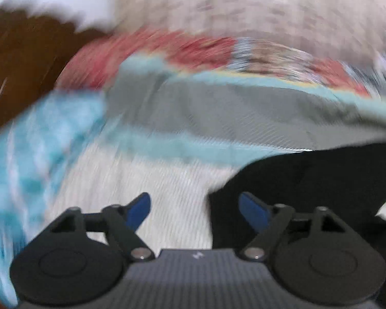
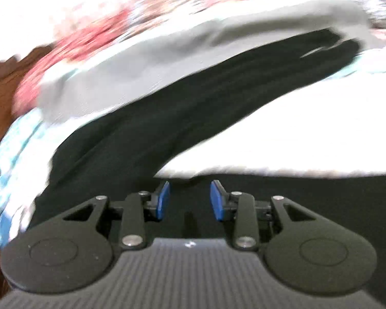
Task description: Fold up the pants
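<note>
The black pants (image 2: 198, 103) lie on a white bedspread (image 2: 308, 128). One leg stretches away to the far right, and more black cloth spreads under my right gripper (image 2: 190, 198). That gripper is open with nothing between its blue pads, just above the pants. In the left wrist view the pants (image 1: 308, 185) fill the lower right. My left gripper (image 1: 194, 209) is wide open, its left finger over the white bedspread (image 1: 141, 177) and its right finger over the pants' edge. Both views are motion-blurred.
A grey garment (image 1: 231, 110) lies beyond the pants, also seen in the right wrist view (image 2: 146, 72). A teal patterned cloth (image 1: 38, 139) lies at left. Red patterned bedding (image 1: 167, 49) and a brown wooden surface (image 1: 20, 59) are behind.
</note>
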A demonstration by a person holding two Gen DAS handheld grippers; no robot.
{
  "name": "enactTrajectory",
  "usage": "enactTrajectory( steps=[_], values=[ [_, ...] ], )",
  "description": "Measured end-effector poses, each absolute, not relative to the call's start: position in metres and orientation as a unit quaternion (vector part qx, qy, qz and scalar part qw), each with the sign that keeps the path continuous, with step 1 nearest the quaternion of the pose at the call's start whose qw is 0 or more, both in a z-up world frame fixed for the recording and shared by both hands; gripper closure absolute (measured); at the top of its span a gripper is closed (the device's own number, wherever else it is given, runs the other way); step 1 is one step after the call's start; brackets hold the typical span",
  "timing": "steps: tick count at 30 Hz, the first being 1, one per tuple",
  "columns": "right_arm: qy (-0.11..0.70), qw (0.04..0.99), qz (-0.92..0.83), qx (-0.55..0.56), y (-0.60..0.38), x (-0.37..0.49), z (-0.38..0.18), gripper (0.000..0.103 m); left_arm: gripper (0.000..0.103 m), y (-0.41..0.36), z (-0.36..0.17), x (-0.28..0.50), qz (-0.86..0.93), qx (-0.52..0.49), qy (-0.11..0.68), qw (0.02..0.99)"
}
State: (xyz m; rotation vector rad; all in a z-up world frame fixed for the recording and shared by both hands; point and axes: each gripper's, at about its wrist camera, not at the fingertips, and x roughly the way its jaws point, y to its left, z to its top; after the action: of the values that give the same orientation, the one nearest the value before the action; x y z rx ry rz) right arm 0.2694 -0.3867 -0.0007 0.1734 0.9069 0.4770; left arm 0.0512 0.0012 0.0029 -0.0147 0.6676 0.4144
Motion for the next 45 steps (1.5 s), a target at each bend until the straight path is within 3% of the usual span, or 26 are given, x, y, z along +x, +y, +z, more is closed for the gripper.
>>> enactTrajectory(
  steps=[3,9,10,12,14,16,20,22,23,26,27,28,29,31,45],
  values=[
    [0.418,0.887,0.168,0.103,-0.41,0.336,0.019,0.064,0.009,-0.01,-0.017,0.128,0.142,0.055,0.341,0.928],
    [0.41,0.894,0.068,0.166,-0.438,0.479,0.02,0.063,0.009,-0.008,-0.08,0.224,0.104,0.073,0.386,0.914],
    [0.409,0.896,0.049,0.168,-0.439,0.504,0.015,0.063,0.012,-0.006,-0.088,0.231,0.101,0.067,0.39,0.913],
    [0.407,0.898,0.022,0.166,-0.44,0.532,0.001,0.062,0.037,-0.002,-0.102,0.241,0.092,0.06,0.401,0.909],
    [0.405,0.9,-0.009,0.163,-0.438,0.571,-0.011,0.06,0.047,0.003,-0.114,0.246,0.075,0.054,0.42,0.903],
    [0.417,0.892,-0.03,0.172,-0.427,0.603,-0.024,0.059,0.047,0.001,-0.124,0.248,0.065,0.06,0.425,0.901],
    [0.431,0.882,-0.064,0.181,-0.411,0.651,-0.054,0.057,0.025,0.003,-0.132,0.242,0.079,0.073,0.408,0.906],
    [0.426,0.884,-0.079,0.173,-0.402,0.668,-0.064,0.049,0.024,0.008,-0.131,0.248,0.077,0.06,0.409,0.907],
    [0.426,0.886,-0.087,0.164,-0.401,0.673,-0.067,0.041,0.028,0.009,-0.131,0.247,0.075,0.056,0.408,0.908],
    [0.44,0.881,-0.117,0.125,-0.4,0.691,-0.082,0.036,0.079,0.003,-0.132,0.242,0.052,0.059,0.401,0.913],
    [0.446,0.878,-0.13,0.114,-0.404,0.693,-0.087,0.038,0.085,-0.003,-0.132,0.243,0.055,0.077,0.397,0.913],
    [0.453,0.874,-0.144,0.107,-0.403,0.696,-0.096,0.049,0.087,-0.009,-0.133,0.242,0.055,0.097,0.392,0.913],
    [0.455,0.872,-0.153,0.1,-0.401,0.696,-0.101,0.078,0.088,-0.013,-0.133,0.24,0.057,0.109,0.388,0.914],
    [0.446,0.878,-0.147,0.098,-0.412,0.681,-0.101,0.09,0.09,-0.014,-0.131,0.239,0.063,0.11,0.383,0.915],
    [0.333,0.904,-0.073,0.259,-0.529,0.518,0.03,0.091,0.09,-0.038,-0.039,0.141,0.103,0.107,0.289,0.946]
  ],
)
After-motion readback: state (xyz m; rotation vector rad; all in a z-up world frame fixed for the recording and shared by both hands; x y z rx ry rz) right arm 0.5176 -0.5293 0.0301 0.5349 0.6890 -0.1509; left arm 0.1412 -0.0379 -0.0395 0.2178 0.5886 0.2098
